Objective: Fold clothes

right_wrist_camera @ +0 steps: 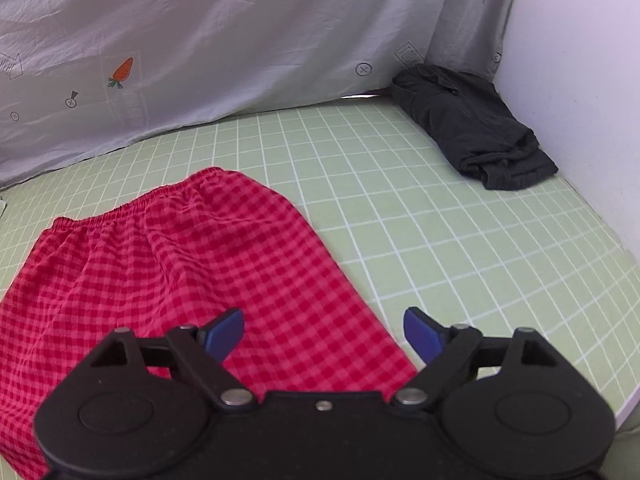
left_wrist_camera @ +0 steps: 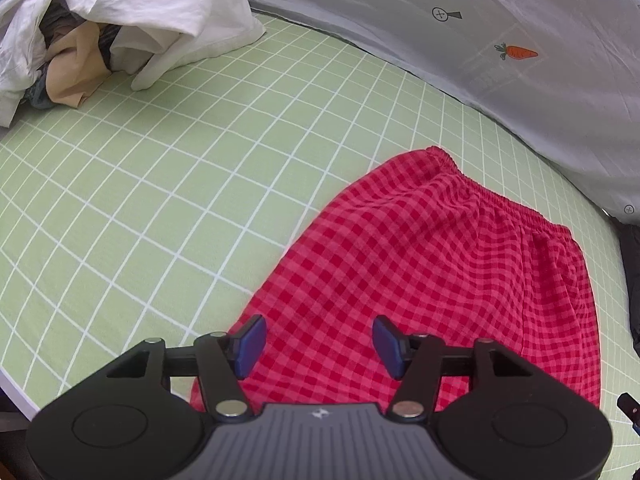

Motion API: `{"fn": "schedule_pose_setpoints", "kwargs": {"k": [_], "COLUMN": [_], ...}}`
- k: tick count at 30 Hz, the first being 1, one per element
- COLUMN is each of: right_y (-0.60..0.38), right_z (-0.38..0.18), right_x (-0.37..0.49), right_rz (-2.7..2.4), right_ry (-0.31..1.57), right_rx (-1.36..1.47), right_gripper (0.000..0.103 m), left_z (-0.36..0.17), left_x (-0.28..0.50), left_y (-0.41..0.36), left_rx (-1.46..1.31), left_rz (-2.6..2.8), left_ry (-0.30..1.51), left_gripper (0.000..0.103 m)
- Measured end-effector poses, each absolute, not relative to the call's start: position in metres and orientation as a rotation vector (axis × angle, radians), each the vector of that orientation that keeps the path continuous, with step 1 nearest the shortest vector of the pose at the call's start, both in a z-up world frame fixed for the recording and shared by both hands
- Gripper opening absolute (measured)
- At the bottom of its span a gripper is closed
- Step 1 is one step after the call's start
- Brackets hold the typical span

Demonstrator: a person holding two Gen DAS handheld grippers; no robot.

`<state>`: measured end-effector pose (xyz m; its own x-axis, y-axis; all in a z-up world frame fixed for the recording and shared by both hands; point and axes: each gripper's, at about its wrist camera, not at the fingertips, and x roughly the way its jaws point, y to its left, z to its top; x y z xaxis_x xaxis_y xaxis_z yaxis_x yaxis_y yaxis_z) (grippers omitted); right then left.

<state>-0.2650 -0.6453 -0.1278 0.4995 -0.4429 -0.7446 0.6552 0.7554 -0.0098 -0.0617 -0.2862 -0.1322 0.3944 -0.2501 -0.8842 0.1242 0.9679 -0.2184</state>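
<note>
Red checked shorts (left_wrist_camera: 432,280) with an elastic waistband lie flat on the green grid sheet (left_wrist_camera: 160,200); the waistband is at the far end. My left gripper (left_wrist_camera: 320,344) hovers over the near left part of the shorts, open, nothing between its blue pads. In the right wrist view the same shorts (right_wrist_camera: 180,272) fill the lower left. My right gripper (right_wrist_camera: 324,334) stands open above their near right edge, one blue pad over the cloth and the other over the sheet (right_wrist_camera: 460,240), holding nothing.
A heap of white and beige clothes (left_wrist_camera: 120,28) lies at the far left. A folded dark garment (right_wrist_camera: 472,128) sits in the far right corner by a white wall (right_wrist_camera: 580,80). A grey carrot-print cloth (right_wrist_camera: 240,60) hangs along the back.
</note>
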Motion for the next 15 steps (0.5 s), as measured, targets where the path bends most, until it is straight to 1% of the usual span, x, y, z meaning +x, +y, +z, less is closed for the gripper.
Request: {"fn": "schedule_pose_setpoints", "kwargs": {"k": [4,6,15], "right_y": [-0.649,-0.652,-0.688], "right_z": [-0.134,-0.137,-0.164], "right_x": [-0.231,-0.214,-0.123], "right_rz": [-0.623,-0.591,-0.503], "right_ry": [0.815,0.809,0.843], "right_rx": [0.264,0.253,0.155], "right_gripper": [0.088,0.089,0.089], "left_z": [-0.134,-0.136,-0.161], "left_x": [-0.037,-0.022,0.048], "left_y": [-0.296,-0.303,-0.358], "left_rx": [-0.118,-0.110,0.024], "left_rz": [-0.247,-0.258,-0.357], "left_ry": [1.142,1.140,1.153], "left_gripper": [0.063,0.065,0.066]}}
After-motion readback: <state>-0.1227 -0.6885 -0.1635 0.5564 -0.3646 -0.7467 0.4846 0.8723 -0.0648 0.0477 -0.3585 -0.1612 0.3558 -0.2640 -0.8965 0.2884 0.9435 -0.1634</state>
